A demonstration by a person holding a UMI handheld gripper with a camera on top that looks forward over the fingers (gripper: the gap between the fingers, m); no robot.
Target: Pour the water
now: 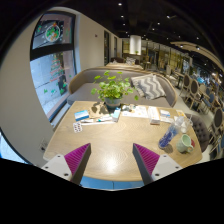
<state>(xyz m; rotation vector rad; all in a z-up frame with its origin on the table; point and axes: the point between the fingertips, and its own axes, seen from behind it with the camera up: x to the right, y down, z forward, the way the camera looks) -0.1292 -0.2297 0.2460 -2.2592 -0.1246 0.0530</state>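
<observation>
Warm ceiling lights are glowing over a café-like room, with a large window at one side, a grey sofa behind and chairs trailing off into the far side. Below, a pale wooden bench is carrying a potted green plant, some books and papers beside it, and a small cluster of vessels near its far edge: what looks like a clear glass bottle or jug and a pale cup, too small to tell apart surely. The gripper is hovering above the bench, its fingers spread wide apart and holding nothing, the vessels lying well beyond them and off to one side. Glass holding water is likely handling heavy, stiff, slippery and breakable, so taking it around the mid-body, squarely between the pads, seems safest.
</observation>
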